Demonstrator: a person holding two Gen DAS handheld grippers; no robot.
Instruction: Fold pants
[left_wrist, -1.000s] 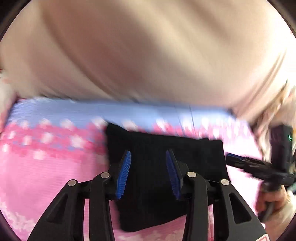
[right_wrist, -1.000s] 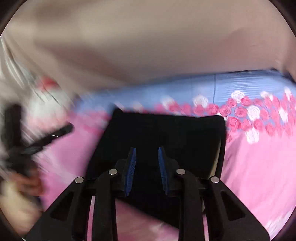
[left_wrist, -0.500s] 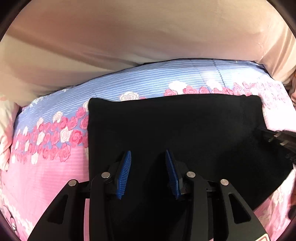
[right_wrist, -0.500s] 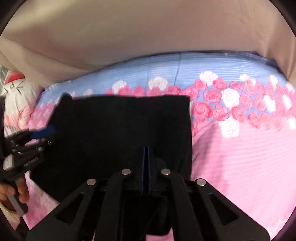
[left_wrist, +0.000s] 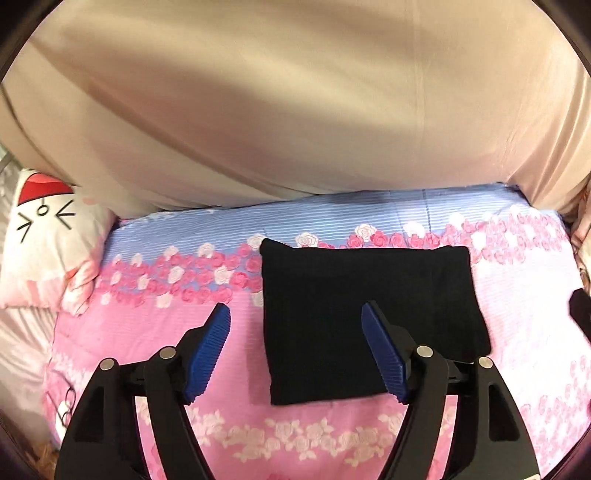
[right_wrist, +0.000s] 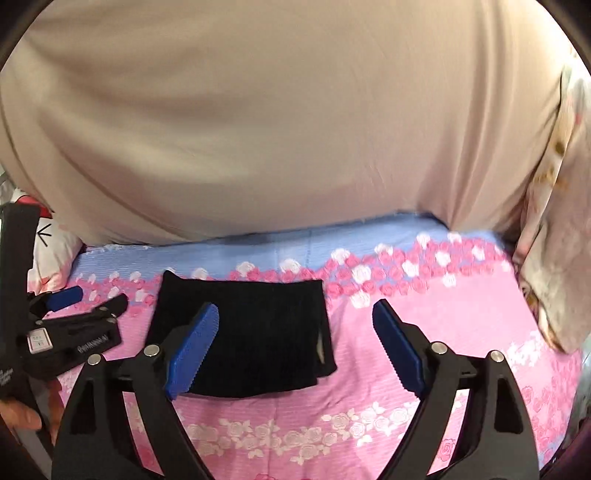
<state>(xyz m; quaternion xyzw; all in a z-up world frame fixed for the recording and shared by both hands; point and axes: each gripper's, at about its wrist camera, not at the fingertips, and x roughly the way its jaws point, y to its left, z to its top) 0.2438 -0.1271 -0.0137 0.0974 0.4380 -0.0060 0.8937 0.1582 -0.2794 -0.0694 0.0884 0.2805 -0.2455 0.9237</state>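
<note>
Pink rose-print bedding (left_wrist: 155, 332), with a blue band along its far edge, lies below a beige curtain (left_wrist: 295, 110). Black pants (left_wrist: 369, 314), folded into a compact rectangle, lie flat on it. Above them the left gripper (left_wrist: 295, 350) and right gripper (right_wrist: 295, 347) are both opening, jaws spread wide and nothing pinched. A cartoon-face pillow (left_wrist: 48, 236) sits far left.

I'm looking into a home bedroom, a bed (left_wrist: 155, 347) under a pink and blue rose-print sheet, cartoon-face pillow (left_wrist: 48, 243) at its head, beige curtain (left_wrist: 295, 110) behind.
</note>
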